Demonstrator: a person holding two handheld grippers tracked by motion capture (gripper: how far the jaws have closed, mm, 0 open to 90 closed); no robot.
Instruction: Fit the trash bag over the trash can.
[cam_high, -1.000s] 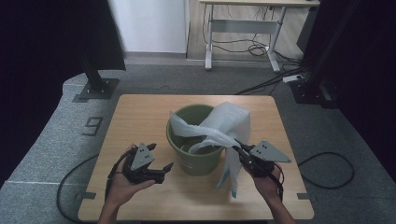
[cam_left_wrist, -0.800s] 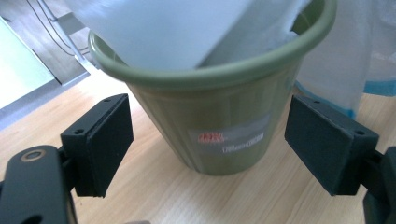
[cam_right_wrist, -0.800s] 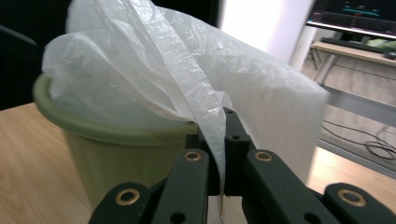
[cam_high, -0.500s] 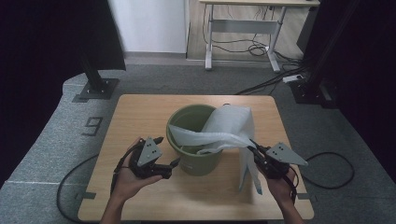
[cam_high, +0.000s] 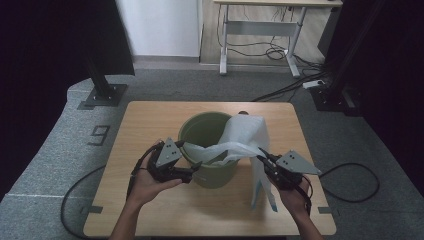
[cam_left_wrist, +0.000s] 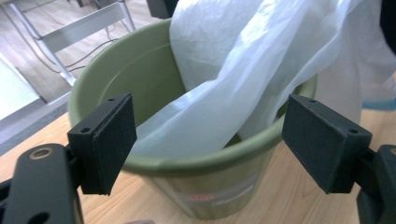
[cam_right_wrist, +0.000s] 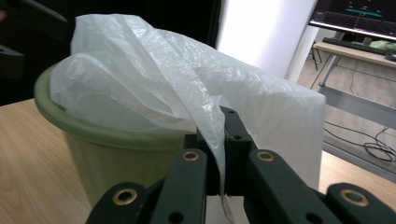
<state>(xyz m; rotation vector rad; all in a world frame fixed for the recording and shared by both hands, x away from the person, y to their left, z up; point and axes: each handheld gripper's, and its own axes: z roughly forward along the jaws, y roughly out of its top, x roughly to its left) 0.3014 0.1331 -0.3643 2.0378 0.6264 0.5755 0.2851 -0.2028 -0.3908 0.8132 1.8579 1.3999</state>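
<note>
A green plastic bucket (cam_high: 207, 150) stands in the middle of the wooden table (cam_high: 150, 120). A thin white plastic bag (cam_high: 245, 132) lies partly inside it and spills over the right rim, hanging down to the tabletop. My right gripper (cam_high: 261, 159) is just right of the bucket, shut on a fold of the bag (cam_right_wrist: 140, 70); the film runs between its jaws (cam_right_wrist: 224, 135). My left gripper (cam_high: 194, 171) is at the bucket's left side, open, jaws level with the rim. In the left gripper view the wide gap (cam_left_wrist: 217, 140) frames the bucket (cam_left_wrist: 140, 79) and bag (cam_left_wrist: 233, 93), with nothing touched.
Behind the table a white desk (cam_high: 260, 30) stands over loose cables. Black stands rest on the carpet at the back left (cam_high: 102, 92) and back right (cam_high: 335, 95). Gripper cables trail off both sides of the table.
My left gripper has moved right and slightly up, close to the bucket's rim. My right gripper has drawn the bag a little further right, over the rim.
</note>
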